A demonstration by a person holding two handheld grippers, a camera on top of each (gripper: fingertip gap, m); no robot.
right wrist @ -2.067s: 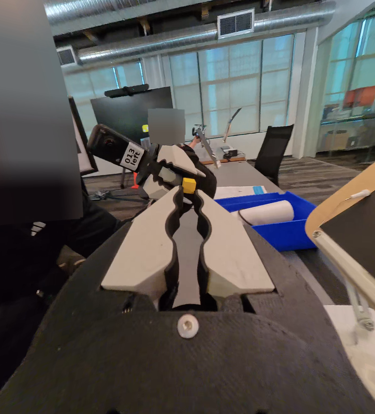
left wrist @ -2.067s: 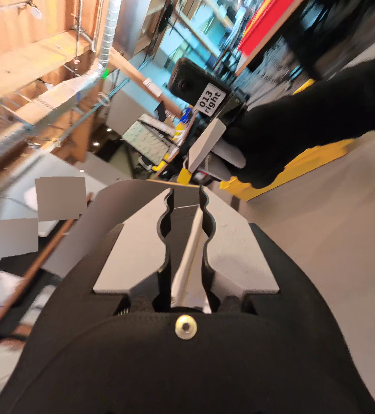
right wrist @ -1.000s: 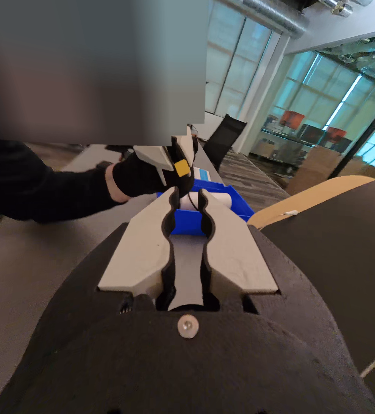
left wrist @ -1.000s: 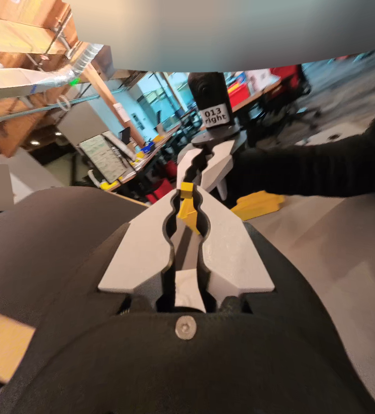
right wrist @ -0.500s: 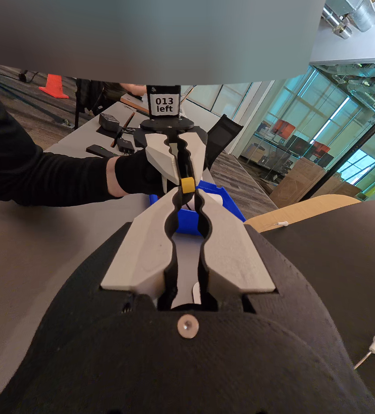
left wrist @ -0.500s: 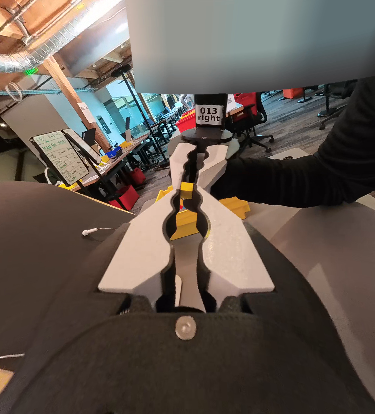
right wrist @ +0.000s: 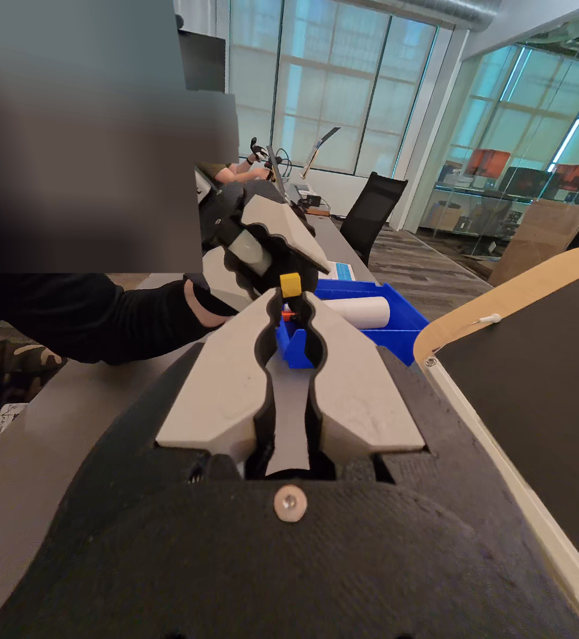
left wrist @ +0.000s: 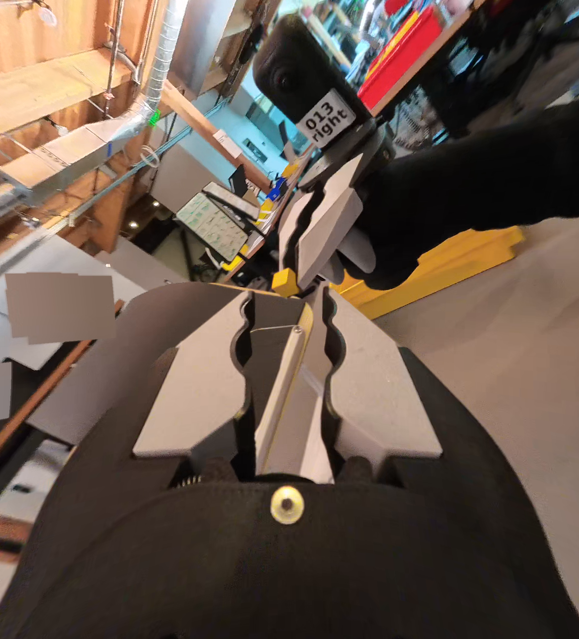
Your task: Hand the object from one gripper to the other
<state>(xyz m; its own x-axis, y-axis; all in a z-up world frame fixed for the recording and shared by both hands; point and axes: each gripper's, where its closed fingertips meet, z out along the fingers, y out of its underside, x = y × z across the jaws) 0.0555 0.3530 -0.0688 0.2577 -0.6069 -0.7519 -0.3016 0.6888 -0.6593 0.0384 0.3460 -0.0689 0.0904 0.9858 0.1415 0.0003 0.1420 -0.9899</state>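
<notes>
Right tool (right wrist: 290,297) tips around yellow cube (right wrist: 290,285), contact faces hidden

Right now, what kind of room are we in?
Probably an open-plan office or lab workspace: long grey tables, a black office chair, tall windows, and exposed ceiling ducts.

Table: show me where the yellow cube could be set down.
Bare table lies left of the right fingers holding the cube, below the sleeve. In the left wrist view, more bare top runs right of the left fingers, up to the yellow bin. Crowded ahead and right: the blue bin with its roll, and the black board.
</notes>
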